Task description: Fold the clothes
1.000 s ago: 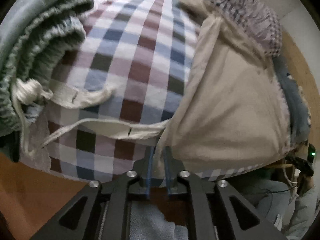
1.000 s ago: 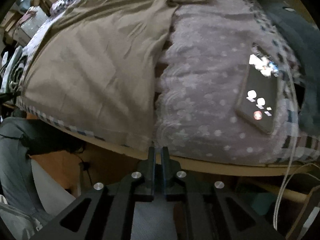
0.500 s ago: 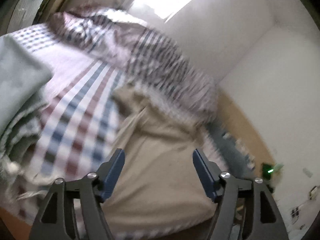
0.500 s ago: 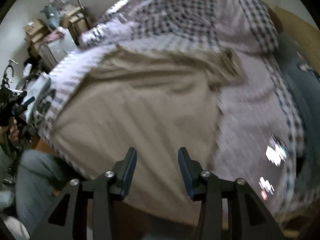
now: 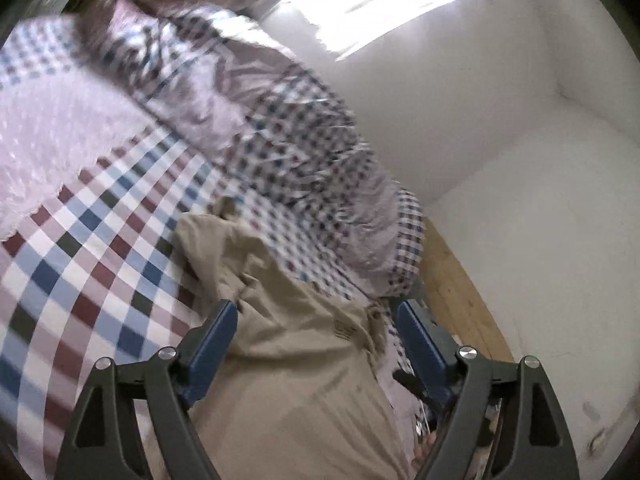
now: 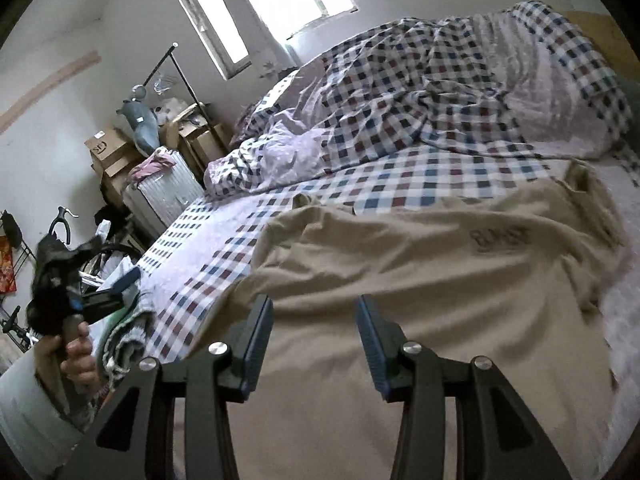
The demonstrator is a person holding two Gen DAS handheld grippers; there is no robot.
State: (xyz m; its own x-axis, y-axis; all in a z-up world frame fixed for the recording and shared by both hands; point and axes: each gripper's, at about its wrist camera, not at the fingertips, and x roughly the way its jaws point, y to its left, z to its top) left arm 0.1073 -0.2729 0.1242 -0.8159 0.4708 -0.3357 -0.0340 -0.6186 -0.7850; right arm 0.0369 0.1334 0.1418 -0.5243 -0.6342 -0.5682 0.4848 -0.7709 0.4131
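A beige garment (image 6: 420,280) with dark lettering lies spread flat on the checked bed; in the left wrist view the same garment (image 5: 304,380) runs away between the fingers. My left gripper (image 5: 316,308) hovers above its near part. Its jaws are opening, wide apart, and nothing is pinched between the blue pads. Over the garment's lower middle, my right gripper (image 6: 314,300) stands open with the cloth lying loose beneath it. A hand (image 6: 76,356) at the far left of the right wrist view carries the left gripper.
A crumpled checked duvet (image 6: 460,80) fills the far half of the bed. Folded grey-green knitwear (image 6: 120,336) sits at the bed's left edge. A white suitcase (image 6: 160,196) and cardboard boxes (image 6: 108,152) stand beyond it. A wooden bed frame (image 5: 460,300) meets the white wall.
Both grippers were shut low at the bed's near edge, the left one on the beige cloth. Both have opened, risen and tilted up, so they now look across the bed.
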